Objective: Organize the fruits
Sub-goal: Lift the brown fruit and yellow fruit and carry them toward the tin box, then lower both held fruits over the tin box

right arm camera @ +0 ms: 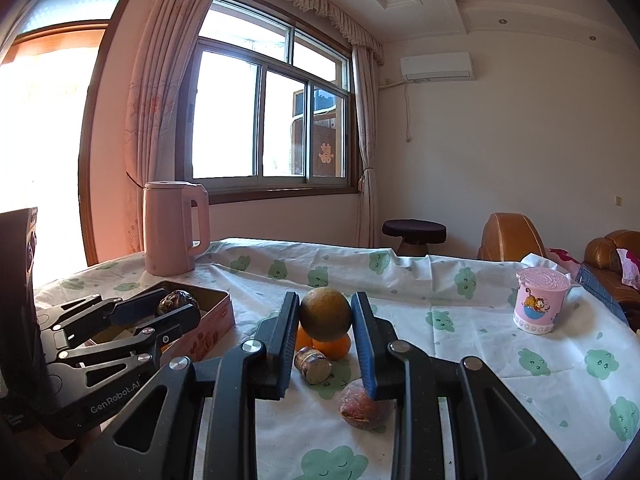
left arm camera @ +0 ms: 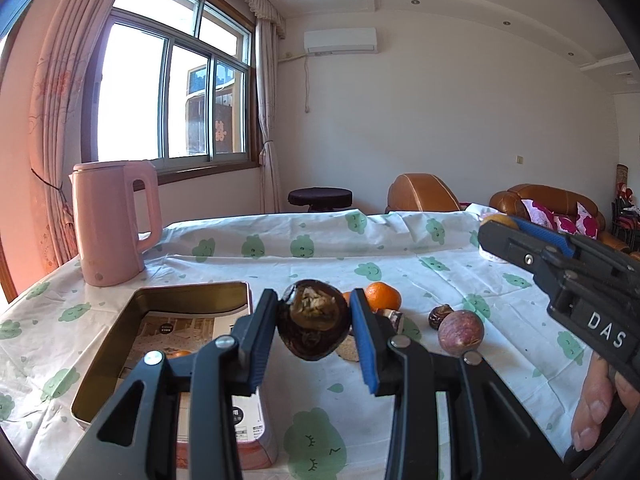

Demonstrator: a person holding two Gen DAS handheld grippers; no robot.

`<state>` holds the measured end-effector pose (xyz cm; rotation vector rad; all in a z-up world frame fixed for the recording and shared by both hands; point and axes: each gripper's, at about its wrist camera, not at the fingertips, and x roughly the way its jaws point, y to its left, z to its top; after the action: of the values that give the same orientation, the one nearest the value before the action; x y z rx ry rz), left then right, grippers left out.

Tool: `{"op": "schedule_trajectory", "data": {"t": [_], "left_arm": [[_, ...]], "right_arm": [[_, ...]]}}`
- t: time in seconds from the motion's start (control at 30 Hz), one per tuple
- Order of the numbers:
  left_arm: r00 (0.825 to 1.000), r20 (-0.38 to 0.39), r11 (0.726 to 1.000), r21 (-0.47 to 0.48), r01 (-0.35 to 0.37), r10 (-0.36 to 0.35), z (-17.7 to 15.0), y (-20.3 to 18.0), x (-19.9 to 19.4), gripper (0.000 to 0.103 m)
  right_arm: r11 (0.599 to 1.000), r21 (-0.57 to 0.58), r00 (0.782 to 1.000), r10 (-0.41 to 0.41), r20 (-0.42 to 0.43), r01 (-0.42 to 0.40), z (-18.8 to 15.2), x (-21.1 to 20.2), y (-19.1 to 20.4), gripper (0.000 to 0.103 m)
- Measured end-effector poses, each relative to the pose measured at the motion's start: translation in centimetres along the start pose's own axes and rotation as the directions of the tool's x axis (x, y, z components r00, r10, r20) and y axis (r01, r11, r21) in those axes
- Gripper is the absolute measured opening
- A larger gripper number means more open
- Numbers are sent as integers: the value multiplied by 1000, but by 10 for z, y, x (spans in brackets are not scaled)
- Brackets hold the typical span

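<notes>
Dark, wrinkled fruit (left arm camera: 313,326) sits clamped across its middle in my left gripper (left arm camera: 314,334), beside the tin (left arm camera: 120,344); it looks light and brittle. My right gripper (right arm camera: 325,334) squeezes a firm round brown fruit (right arm camera: 325,313) above the tablecloth (right arm camera: 480,344).

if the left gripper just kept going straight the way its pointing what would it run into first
Hard to be sure of depth, but the left gripper, shut on a dark brown fruit, points over the loose fruit toward the orange just past its right finger. If it clears that, the bare tablecloth looks next.
</notes>
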<state>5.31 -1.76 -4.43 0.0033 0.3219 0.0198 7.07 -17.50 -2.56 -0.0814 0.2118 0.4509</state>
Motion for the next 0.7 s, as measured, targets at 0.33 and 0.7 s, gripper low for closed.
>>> {"op": "schedule_trajectory", "data": {"t": [0.33,0.7], "left_arm": [[997,-21,996,-46,-72,71,1,39,1,39],[987,-70,985,-82,-152,147,-2,84,7,38]], "right_arm": [[996,-56,997,70,-13,-71,16,23,34,29],[987,-80,990,139,-37,-142,25,46,66,29]]}}
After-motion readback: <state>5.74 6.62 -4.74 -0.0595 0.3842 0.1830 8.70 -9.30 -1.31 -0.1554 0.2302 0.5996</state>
